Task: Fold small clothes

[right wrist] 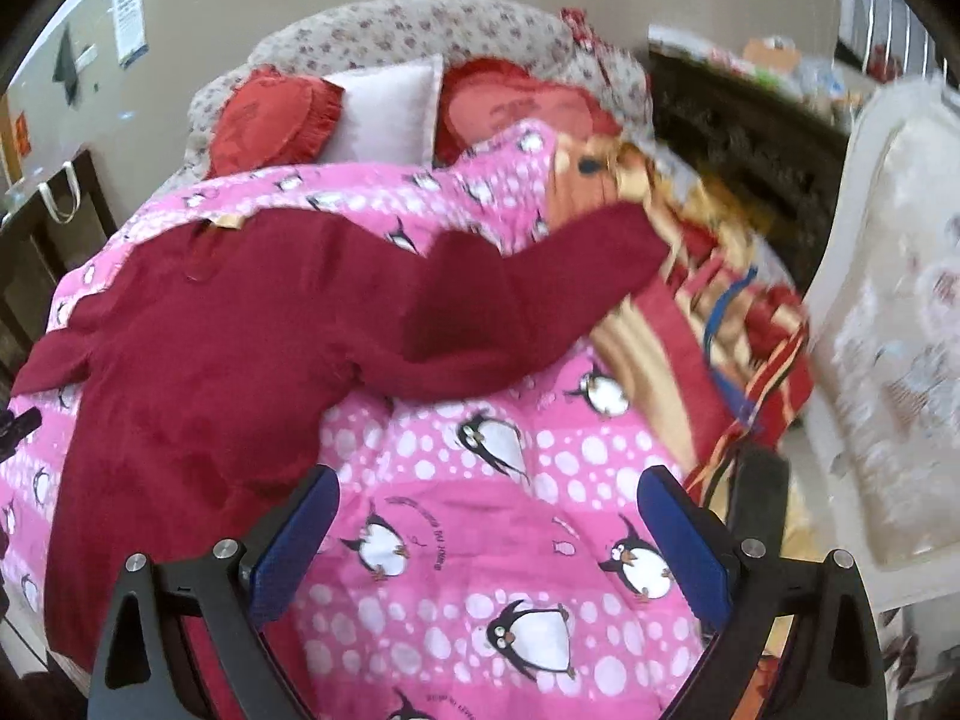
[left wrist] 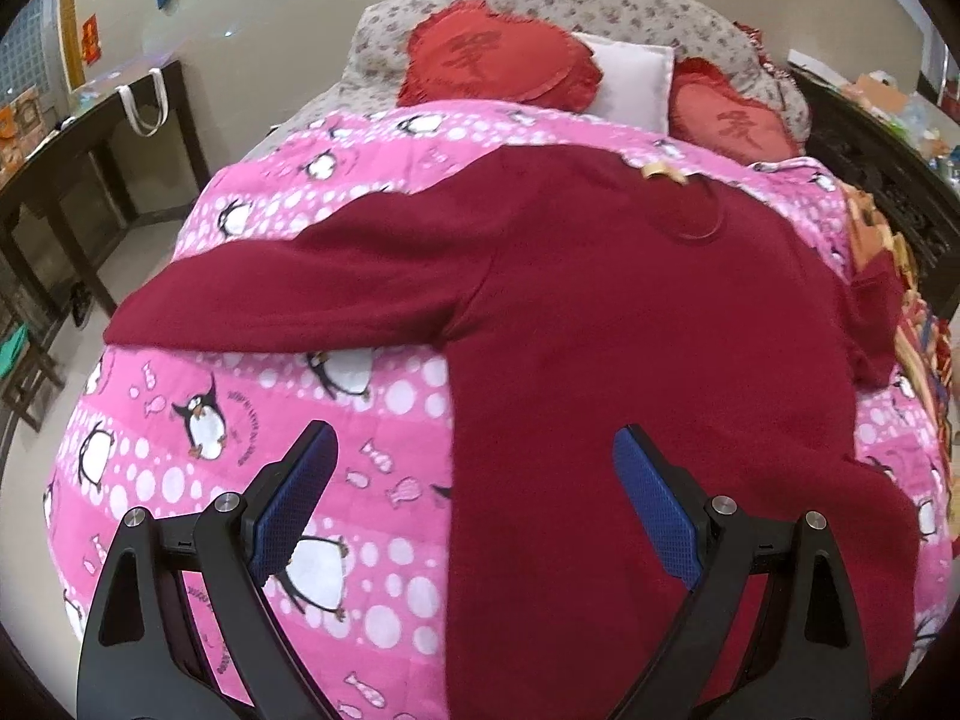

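Observation:
A dark red long-sleeved sweater [left wrist: 630, 324] lies spread flat on a pink penguin quilt [left wrist: 228, 438], collar at the far end, sleeves out to both sides. My left gripper [left wrist: 474, 450] is open and empty, hovering over the sweater's lower left edge. In the right wrist view the sweater [right wrist: 198, 360] lies to the left, with its right sleeve [right wrist: 540, 288] reaching onto a striped blanket. My right gripper [right wrist: 489, 498] is open and empty above the quilt [right wrist: 480, 480], to the right of the sweater's body.
Red heart cushions [left wrist: 504, 54] and a white pillow [left wrist: 636, 84] lie at the bed's head. A dark side table [left wrist: 90, 162] stands left of the bed. A striped red and tan blanket [right wrist: 708, 312] and a white padded item [right wrist: 888, 312] are at the right.

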Motion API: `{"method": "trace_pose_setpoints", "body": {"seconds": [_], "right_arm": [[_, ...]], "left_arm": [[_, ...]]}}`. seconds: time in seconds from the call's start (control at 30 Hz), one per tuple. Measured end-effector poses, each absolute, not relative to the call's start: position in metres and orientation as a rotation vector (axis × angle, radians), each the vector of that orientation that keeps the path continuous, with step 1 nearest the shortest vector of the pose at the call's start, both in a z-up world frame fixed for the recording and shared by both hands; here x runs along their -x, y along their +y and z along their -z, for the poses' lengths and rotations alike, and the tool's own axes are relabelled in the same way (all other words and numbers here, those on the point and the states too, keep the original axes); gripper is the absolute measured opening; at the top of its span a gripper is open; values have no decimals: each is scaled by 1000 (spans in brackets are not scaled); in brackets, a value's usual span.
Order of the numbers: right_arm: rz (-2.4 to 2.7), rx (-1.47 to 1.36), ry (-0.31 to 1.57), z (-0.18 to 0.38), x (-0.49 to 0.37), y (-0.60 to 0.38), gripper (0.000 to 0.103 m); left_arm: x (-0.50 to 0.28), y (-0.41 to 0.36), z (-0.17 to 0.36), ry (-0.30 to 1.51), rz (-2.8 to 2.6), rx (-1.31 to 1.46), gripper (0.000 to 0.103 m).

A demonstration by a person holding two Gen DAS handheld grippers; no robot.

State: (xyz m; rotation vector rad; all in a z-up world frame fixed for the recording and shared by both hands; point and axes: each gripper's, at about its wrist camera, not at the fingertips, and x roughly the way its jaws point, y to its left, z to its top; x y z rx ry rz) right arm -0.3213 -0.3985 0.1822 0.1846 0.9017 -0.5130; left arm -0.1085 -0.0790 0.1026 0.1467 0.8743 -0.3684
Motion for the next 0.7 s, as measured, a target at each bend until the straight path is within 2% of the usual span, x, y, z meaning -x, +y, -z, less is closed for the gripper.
{"method": "trace_pose_setpoints", "body": {"seconds": [0.4, 0.7], "right_arm": [[245, -311, 860, -202, 263, -326, 99], [109, -428, 902, -179, 211, -283, 99]], "left_arm": [[109, -72, -112, 868, 381, -123, 93], [97, -62, -96, 901, 330, -127, 93]]}}
